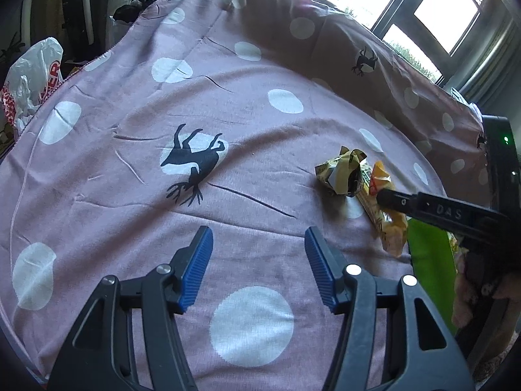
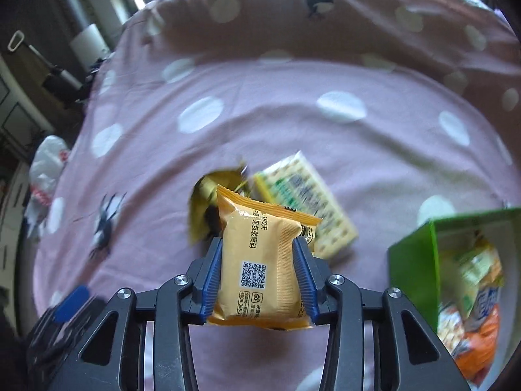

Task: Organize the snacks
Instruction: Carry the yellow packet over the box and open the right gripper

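A: Orange snack packet (image 2: 260, 260): where is it?
B: Clamped between your right gripper (image 2: 259, 280) pads, above the pink spotted bedsheet (image 2: 260, 123), near the green box (image 2: 413, 260).
A: Left gripper (image 1: 259, 267)?
B: Jaws apart, empty.

An orange snack pack (image 2: 260, 260), puffy, with a QR code and black print facing up, stands on end between blue pads (image 2: 213, 280) pressing its two sides. Behind it on the pink bedspread lie a crumpled gold wrapper (image 2: 203, 208) and a flat yellow-green cracker pack (image 2: 309, 202), close together. A green box (image 2: 413, 260) to the right, open on top, holds several packets.
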Available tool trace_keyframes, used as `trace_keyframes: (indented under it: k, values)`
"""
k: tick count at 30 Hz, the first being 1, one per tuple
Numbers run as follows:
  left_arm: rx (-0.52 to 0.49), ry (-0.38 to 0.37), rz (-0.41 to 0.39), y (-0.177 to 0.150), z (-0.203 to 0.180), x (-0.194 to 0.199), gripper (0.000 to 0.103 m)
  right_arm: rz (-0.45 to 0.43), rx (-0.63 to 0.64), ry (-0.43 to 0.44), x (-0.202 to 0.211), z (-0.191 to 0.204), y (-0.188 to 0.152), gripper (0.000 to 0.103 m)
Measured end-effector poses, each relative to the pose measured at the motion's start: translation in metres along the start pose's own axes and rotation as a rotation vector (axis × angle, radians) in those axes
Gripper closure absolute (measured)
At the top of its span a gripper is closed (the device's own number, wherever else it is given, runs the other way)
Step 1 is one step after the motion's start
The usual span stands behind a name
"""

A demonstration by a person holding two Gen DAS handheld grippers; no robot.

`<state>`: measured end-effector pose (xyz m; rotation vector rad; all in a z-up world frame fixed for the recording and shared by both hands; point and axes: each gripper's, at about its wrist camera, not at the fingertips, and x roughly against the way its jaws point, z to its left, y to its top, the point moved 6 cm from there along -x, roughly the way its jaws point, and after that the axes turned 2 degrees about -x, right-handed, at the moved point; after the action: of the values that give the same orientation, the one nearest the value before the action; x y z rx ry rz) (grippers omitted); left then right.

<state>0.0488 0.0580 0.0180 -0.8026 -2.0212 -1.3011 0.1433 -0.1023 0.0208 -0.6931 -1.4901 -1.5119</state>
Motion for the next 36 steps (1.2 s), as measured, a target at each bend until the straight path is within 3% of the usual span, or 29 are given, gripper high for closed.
trace_keyframes:
  k: [5,9,11,16,22,29,32,36]
  values:
    - [-0.013,-0.127,0.057,-0.005,-0.010,0.003,0.043,0.002,-0.014,0.148,0.022,0.013,-0.035,0.060]
    - [-0.138,-0.329,0.121,-0.023,-0.052,0.015,0.043,-0.005,-0.079,0.228,0.035,0.006,-0.051,0.060]
    - [-0.207,-0.396,0.127,-0.032,-0.074,0.025,0.043,-0.034,-0.109,0.227,0.046,-0.004,-0.055,0.060]
    - [-0.308,-0.469,0.114,-0.045,-0.133,0.043,0.045,-0.137,-0.173,0.229,0.088,-0.032,-0.063,0.060]
    - [-0.409,-0.548,0.118,-0.055,-0.208,0.050,0.044,-0.289,-0.280,0.112,0.142,-0.097,-0.072,0.060]
    - [-0.462,-0.511,0.119,-0.054,-0.240,0.030,0.045,-0.348,-0.398,-0.197,0.154,-0.177,-0.078,0.059]
    - [-0.437,-0.461,0.113,-0.043,-0.228,0.017,0.045,-0.290,-0.406,-0.210,0.139,-0.190,-0.075,0.057]
    - [-0.330,-0.379,0.071,-0.010,-0.190,0.004,0.042,-0.251,-0.400,-0.146,0.126,-0.179,-0.067,0.050]
